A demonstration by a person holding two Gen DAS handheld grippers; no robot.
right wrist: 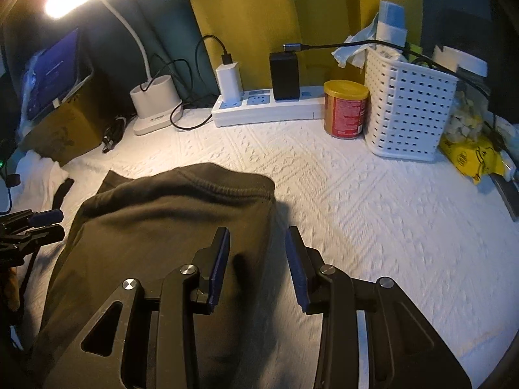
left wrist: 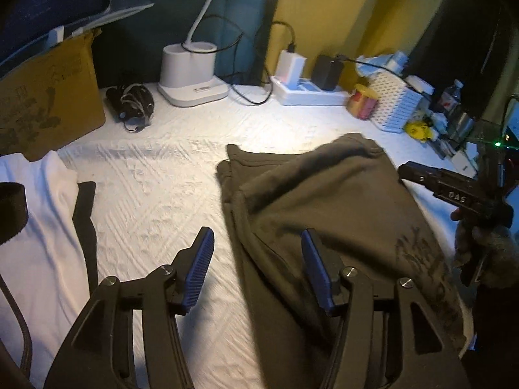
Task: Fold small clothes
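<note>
Fingers (left wrist: 201, 265) of left gripper (left wrist: 256, 269) spread, holding nothing; right gripper (right wrist: 258, 265) likewise empty over folded olive garment (right wrist: 168, 227), lower centre, apparently released after fold.

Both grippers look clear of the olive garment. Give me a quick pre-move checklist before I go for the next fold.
1. Left gripper empty, jaws apart: ok.
2. Right gripper empty, jaws apart: ok.
3. Olive garment lying on the white bedcover, folded over: ok; whether the fold is even: cannot tell, its near part is hidden behind the grippers.
4. Far hem flat: not ok, it bulges up.
5. Bare cover right of the garment for working room: ok.
6. White garment at the left apart from the olive one: ok.
</note>
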